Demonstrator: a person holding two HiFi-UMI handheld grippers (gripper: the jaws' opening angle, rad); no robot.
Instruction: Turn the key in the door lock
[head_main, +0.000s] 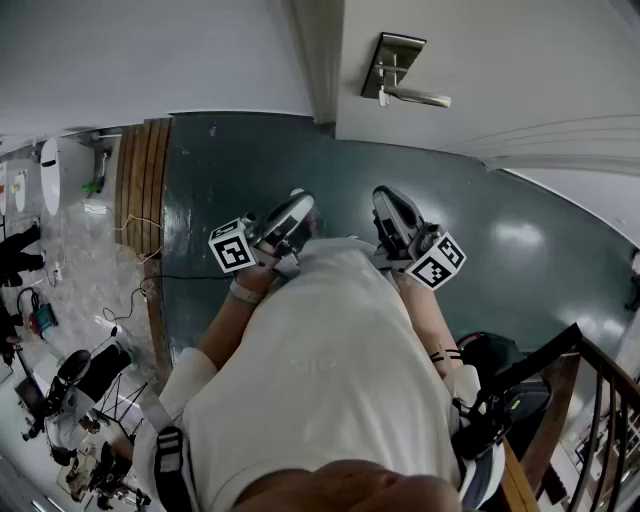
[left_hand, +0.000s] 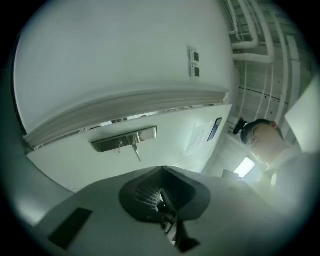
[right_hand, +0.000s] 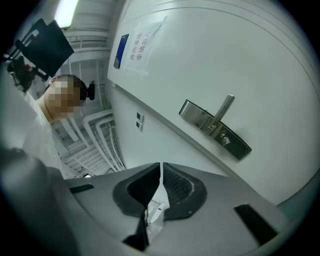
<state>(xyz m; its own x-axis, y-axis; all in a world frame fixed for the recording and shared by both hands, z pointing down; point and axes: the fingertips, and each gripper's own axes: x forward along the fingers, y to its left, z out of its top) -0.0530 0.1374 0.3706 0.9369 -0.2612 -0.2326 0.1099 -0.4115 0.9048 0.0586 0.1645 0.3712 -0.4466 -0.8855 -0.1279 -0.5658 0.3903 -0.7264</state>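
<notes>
Wooden strip (head_main: 145, 180): runs along the left edge of the dark floor (head_main: 260, 170), with cables and gear further left.
Left claw (head_main: 300, 205): held close in front of the person's white shirt (head_main: 320, 380), pointing toward the door (head_main: 500, 60). Its jaws are pressed together with nothing between them.
Right claw (head_main: 385, 200): just beside the left one, also held at the chest and aimed at the door. Its jaws are pressed together and hold nothing.
Door lock (head_main: 392, 60): a metal plate on the white door, ahead of both claws and well apart from them, more nearly in line with the right claw.
Lever handle (head_main: 420, 98): sticks out from the plate toward the right.
Small stub (left_hand: 119, 146): juts from the plate beside the lever; I cannot tell whether it is the key.
Paper notice (right_hand: 142, 47): stuck on the door, away from the lock.
Stair railing (head_main: 590, 380): at the far right, behind the person.
</notes>
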